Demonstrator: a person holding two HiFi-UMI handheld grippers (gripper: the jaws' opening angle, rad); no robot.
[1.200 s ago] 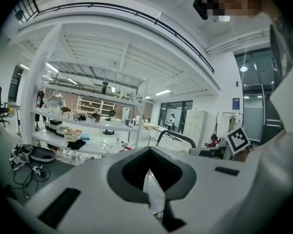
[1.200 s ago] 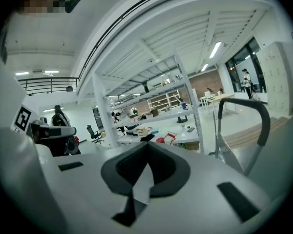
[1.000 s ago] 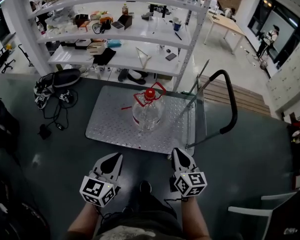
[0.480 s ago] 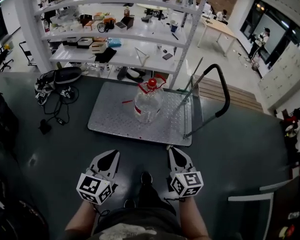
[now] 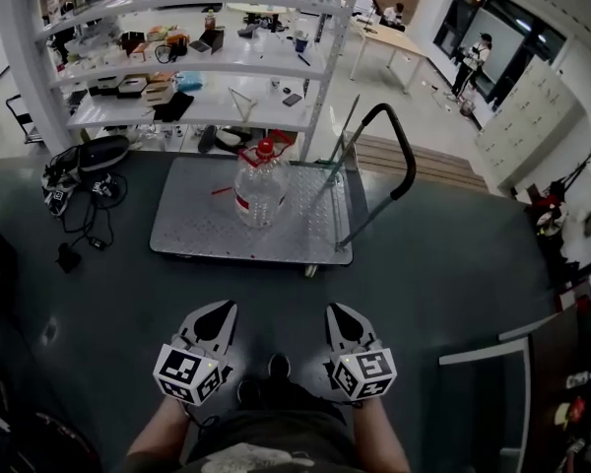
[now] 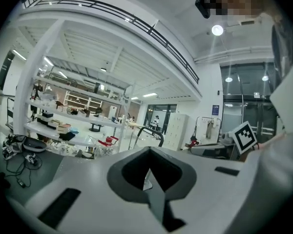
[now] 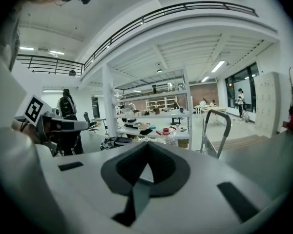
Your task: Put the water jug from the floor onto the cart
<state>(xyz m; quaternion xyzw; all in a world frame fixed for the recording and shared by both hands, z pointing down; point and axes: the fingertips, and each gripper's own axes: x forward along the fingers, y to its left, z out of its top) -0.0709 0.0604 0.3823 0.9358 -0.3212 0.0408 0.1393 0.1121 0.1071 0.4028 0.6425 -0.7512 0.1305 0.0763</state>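
Observation:
The clear water jug (image 5: 259, 193) with a red cap and red handle stands upright on the cart's metal deck (image 5: 192, 233). It also shows small and far off in the left gripper view (image 6: 107, 143) and the right gripper view (image 7: 167, 133). My left gripper (image 5: 217, 312) and right gripper (image 5: 337, 312) hang side by side close to my body. Both are well back from the cart's near edge, over dark floor. Each has its jaws together with nothing between them. Seen from their own cameras, the left gripper (image 6: 149, 151) and right gripper (image 7: 147, 145) point roughly level toward the cart.
The cart's black push handle (image 5: 399, 156) rises at its right end. White shelving (image 5: 177, 77) full of small items stands behind the cart. A helmet and cables (image 5: 84, 170) lie on the floor at left. A white frame (image 5: 483, 363) sits at right. People stand far back.
Both grippers have drawn back from the cart, still shut and empty. The cart with the jug now lies farther off and has shifted left in the head view.

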